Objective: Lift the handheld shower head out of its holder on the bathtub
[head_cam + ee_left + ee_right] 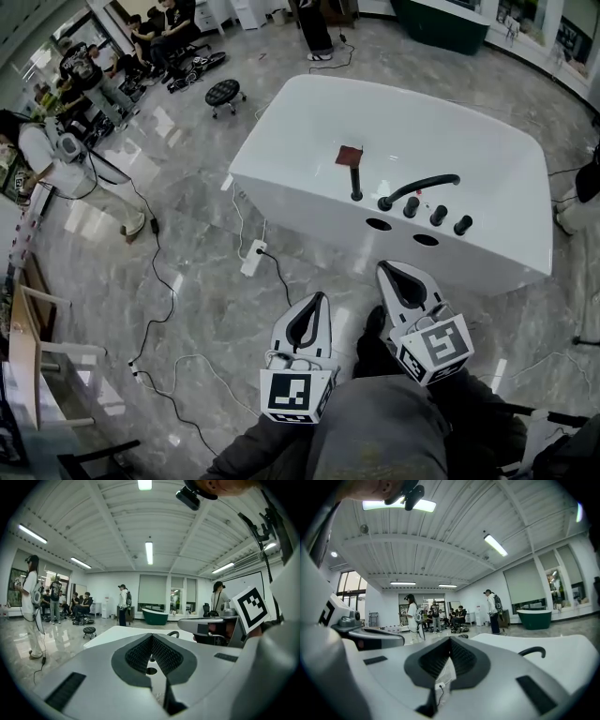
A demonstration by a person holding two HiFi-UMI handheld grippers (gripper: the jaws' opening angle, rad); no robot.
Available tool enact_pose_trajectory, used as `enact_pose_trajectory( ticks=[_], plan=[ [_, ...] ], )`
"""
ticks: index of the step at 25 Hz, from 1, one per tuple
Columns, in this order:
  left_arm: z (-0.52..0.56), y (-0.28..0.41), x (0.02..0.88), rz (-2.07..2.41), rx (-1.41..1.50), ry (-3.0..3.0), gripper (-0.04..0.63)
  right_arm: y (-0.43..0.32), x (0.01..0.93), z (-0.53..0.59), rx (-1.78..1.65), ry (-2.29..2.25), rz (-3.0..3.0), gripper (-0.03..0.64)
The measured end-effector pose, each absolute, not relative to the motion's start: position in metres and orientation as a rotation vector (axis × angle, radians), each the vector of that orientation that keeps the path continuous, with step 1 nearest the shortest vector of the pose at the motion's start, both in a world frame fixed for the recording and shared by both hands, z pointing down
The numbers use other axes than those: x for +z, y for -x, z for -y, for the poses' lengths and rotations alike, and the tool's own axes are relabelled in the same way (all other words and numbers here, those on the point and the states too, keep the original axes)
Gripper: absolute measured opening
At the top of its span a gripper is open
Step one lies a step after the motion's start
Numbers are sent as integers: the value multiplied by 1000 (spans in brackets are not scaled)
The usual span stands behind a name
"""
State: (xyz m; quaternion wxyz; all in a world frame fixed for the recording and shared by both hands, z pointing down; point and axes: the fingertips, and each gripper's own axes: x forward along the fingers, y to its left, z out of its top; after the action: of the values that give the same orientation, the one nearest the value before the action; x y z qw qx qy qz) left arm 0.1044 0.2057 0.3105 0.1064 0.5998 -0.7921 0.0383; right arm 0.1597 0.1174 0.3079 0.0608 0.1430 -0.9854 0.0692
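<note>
Two hand-held grippers point toward a white bathtub [309, 122], viewed from above. The left gripper [320, 300] has its jaws closed, the pads meeting at the tips with nothing between them. The right gripper [387, 272] is likewise closed and empty. Both are over the grey marble floor [187, 281], and neither touches the tub. The handheld shower head [351, 161] stands upright in its holder on the near rim of the tub, with its square brownish face uppermost on a black handle. Beside it on the same rim, toward the right, are a curved black spout [419, 185] and three black knobs [438, 216]. A white power strip [253, 258] lies on the floor near the tub's left corner.
</note>
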Motion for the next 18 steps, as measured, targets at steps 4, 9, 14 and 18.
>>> enact_pose_trajectory(
  ticks=[4, 9, 14, 18],
  plan=[
    [-160, -82, 316, 2313, 158, -1809, 2, -141, 314, -80, 226, -452, 2995, 5],
    [-98, -66, 315, 2248, 192, -1860, 2, -129, 320, -22, 289, -534, 2957, 5],
    [-53, -31, 319, 2236, 199, -1838, 2, -95, 329, 22, 305, -526, 2934, 5],
    [-39, -3, 316, 2248, 189, -1808, 2, -70, 323, 45, 300, -533, 2931, 5]
  ],
)
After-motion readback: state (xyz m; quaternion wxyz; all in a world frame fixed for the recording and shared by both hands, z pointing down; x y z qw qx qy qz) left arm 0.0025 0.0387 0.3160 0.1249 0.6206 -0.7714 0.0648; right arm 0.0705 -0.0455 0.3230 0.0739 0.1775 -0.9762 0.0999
